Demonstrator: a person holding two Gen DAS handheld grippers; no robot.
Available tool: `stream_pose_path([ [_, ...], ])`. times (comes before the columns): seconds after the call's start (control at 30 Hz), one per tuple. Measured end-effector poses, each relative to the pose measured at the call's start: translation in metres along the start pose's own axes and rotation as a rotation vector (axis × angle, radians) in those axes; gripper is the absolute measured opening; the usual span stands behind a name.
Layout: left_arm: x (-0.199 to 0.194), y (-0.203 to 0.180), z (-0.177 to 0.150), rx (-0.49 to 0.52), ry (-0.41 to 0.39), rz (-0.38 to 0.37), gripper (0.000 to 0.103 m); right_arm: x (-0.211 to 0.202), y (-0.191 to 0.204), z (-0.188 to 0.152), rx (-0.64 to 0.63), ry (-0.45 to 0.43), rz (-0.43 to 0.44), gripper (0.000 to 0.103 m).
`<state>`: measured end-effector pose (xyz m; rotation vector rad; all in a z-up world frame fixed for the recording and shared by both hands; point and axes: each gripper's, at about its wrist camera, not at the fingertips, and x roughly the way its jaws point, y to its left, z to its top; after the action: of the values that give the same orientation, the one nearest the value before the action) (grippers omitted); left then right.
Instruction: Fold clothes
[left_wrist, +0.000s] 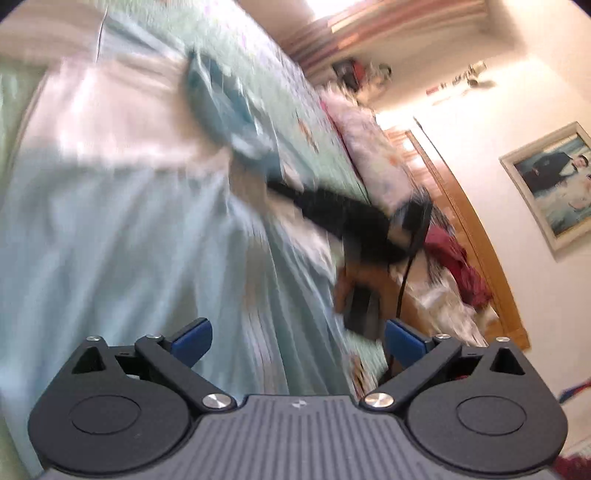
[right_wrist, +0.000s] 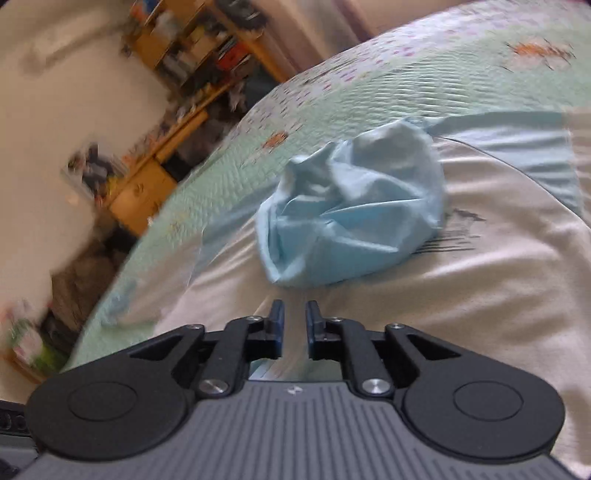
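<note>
A white T-shirt (right_wrist: 480, 295) with pale blue sleeves lies spread on the bed. One blue sleeve (right_wrist: 351, 214) sits crumpled on the white cloth just ahead of my right gripper (right_wrist: 294, 321). Its jaws stand a narrow gap apart and nothing is pinched between them. The blurred left wrist view shows the shirt's white part (left_wrist: 110, 122) and a wide stretch of pale blue fabric (left_wrist: 110, 258) under my left gripper (left_wrist: 295, 339). That gripper is wide open above the cloth and holds nothing. The right gripper (left_wrist: 351, 221) and the hand (left_wrist: 354, 288) holding it also appear there, near the darker blue sleeve (left_wrist: 221, 103).
A green quilted bedspread (right_wrist: 406, 81) covers the bed. A patterned pillow (left_wrist: 373, 155), a red garment (left_wrist: 454, 258) and a wooden headboard (left_wrist: 480, 251) lie at the right of the left wrist view, below a framed picture (left_wrist: 554, 184). Cluttered wooden shelves (right_wrist: 192, 55) stand beyond the bed.
</note>
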<state>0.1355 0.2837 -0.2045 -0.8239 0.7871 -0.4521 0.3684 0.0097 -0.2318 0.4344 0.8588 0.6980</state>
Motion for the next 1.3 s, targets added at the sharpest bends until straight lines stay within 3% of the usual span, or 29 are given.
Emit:
stream_pose_path([
  [0.03,0.007,0.001,0.01,0.023,-0.019,0.027,0.1,0.003,-0.011,0.001,0.016,0.011,-0.076,0.016],
  [0.07,0.014,0.006,0.017,0.029,-0.026,0.071,0.1,0.004,-0.022,0.0,0.037,0.022,-0.111,0.008],
  [0.17,0.032,0.029,0.034,-0.013,-0.029,0.177,0.099,-0.016,-0.031,-0.001,0.096,-0.03,-0.042,0.019],
  [0.23,0.03,0.047,0.034,-0.076,-0.059,0.13,0.098,-0.032,-0.031,-0.002,0.075,-0.059,-0.036,0.025],
  [0.3,0.023,0.048,0.034,-0.084,-0.081,0.128,0.095,-0.039,-0.046,-0.005,0.079,-0.032,-0.162,0.023],
  [0.33,0.019,0.047,0.034,-0.083,-0.088,0.138,0.095,-0.05,-0.052,-0.009,0.098,-0.044,-0.179,0.02],
  [0.5,-0.004,0.022,0.017,-0.009,-0.088,0.139,0.098,-0.132,-0.036,-0.05,0.063,-0.125,-0.042,0.027],
  [0.6,-0.009,0.004,-0.01,0.063,-0.025,0.141,0.1,-0.174,-0.017,-0.086,0.026,-0.102,0.027,0.031],
  [0.73,-0.008,0.006,-0.039,0.095,0.038,0.223,0.099,-0.189,-0.004,-0.133,0.045,-0.026,0.039,0.049],
  [0.8,-0.017,0.005,-0.047,0.11,0.037,0.233,0.099,-0.187,-0.01,-0.152,0.035,0.006,-0.066,0.048],
  [0.83,-0.02,0.004,-0.049,0.106,0.04,0.26,0.099,-0.187,-0.014,-0.161,0.026,0.015,-0.134,0.028],
  [0.87,-0.023,0.003,-0.051,0.104,0.044,0.285,0.099,-0.191,-0.018,-0.169,0.035,0.004,-0.182,0.016],
  [0.93,-0.025,-0.004,-0.054,0.129,0.061,0.331,0.099,-0.203,-0.019,-0.173,0.095,-0.037,-0.199,0.017],
  [1.0,-0.028,-0.012,-0.06,0.162,0.076,0.386,0.099,-0.21,-0.008,-0.175,0.072,-0.059,-0.225,0.02],
  [1.07,-0.028,-0.019,-0.066,0.197,0.093,0.435,0.1,-0.212,0.009,-0.175,0.013,-0.079,-0.24,0.026],
  [1.13,-0.027,-0.026,-0.072,0.231,0.111,0.481,0.102,-0.21,0.024,-0.174,-0.024,-0.105,-0.198,0.031],
  [1.2,-0.023,-0.028,-0.079,0.251,0.127,0.519,0.102,-0.207,0.041,-0.173,-0.082,-0.127,-0.187,0.044],
  [1.27,-0.017,-0.029,-0.087,0.289,0.131,0.56,0.102,-0.209,0.054,-0.177,-0.135,-0.141,-0.199,0.071],
  [1.3,-0.014,-0.03,-0.09,0.309,0.132,0.58,0.102,-0.209,0.06,-0.18,-0.16,-0.147,-0.209,0.073],
])
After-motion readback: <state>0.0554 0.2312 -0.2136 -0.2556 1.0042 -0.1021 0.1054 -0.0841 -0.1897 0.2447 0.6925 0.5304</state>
